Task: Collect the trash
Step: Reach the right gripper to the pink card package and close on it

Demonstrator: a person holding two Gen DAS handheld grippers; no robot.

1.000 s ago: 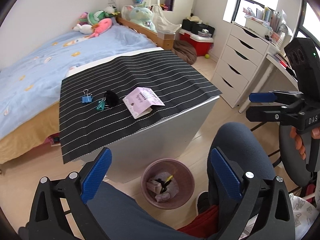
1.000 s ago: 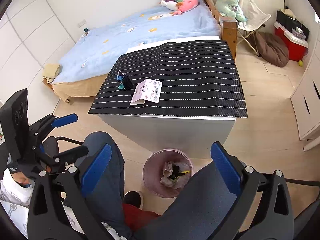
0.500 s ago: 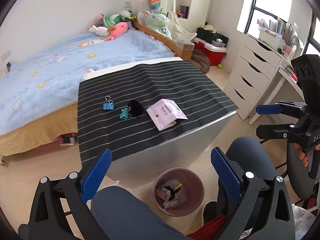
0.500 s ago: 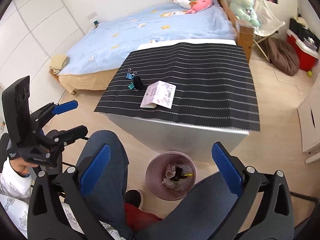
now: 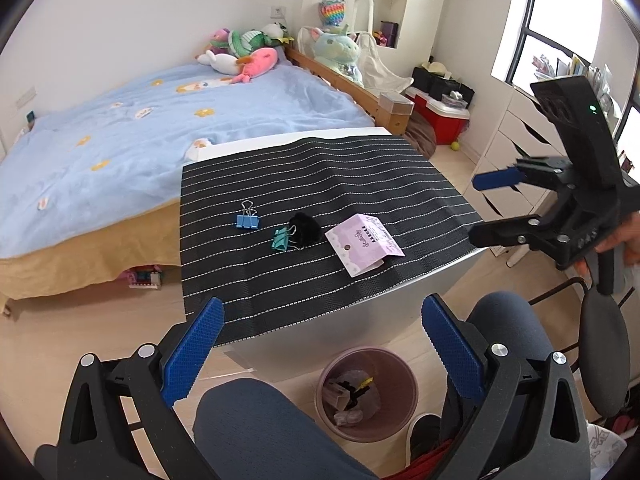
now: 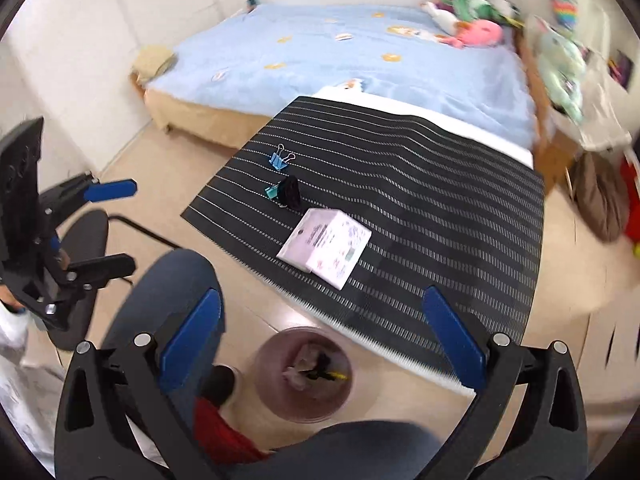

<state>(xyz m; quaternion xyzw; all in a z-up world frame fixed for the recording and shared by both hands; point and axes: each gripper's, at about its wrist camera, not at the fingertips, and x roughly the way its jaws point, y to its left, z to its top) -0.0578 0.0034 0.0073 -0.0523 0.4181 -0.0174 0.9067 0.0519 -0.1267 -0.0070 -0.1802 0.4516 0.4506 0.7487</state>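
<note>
A pink paper packet (image 5: 364, 244) (image 6: 325, 245) lies near the front edge of the black striped mat (image 5: 320, 184) (image 6: 420, 184). To its left sit a black fuzzy lump (image 5: 306, 227) (image 6: 291, 193), a teal binder clip (image 5: 282, 239) (image 6: 272, 192) and a blue binder clip (image 5: 248, 220) (image 6: 280, 159). A pink waste bin (image 5: 366, 394) (image 6: 303, 374) with trash inside stands on the floor below the table edge. My left gripper (image 5: 322, 352) (image 6: 102, 226) and right gripper (image 6: 322, 344) (image 5: 490, 206) both hang open and empty, short of the table, above the person's knees.
A bed with a blue cover (image 5: 140, 128) (image 6: 340, 60) and plush toys lies behind the table. White drawers (image 5: 516, 140) and a red box (image 5: 442, 120) stand at the right. A black chair (image 6: 86, 236) is at the left of the right wrist view.
Both grippers have risen and tilted toward the table; the right one swung left and nearer the packet, with motion blur. Both stay open and empty.
</note>
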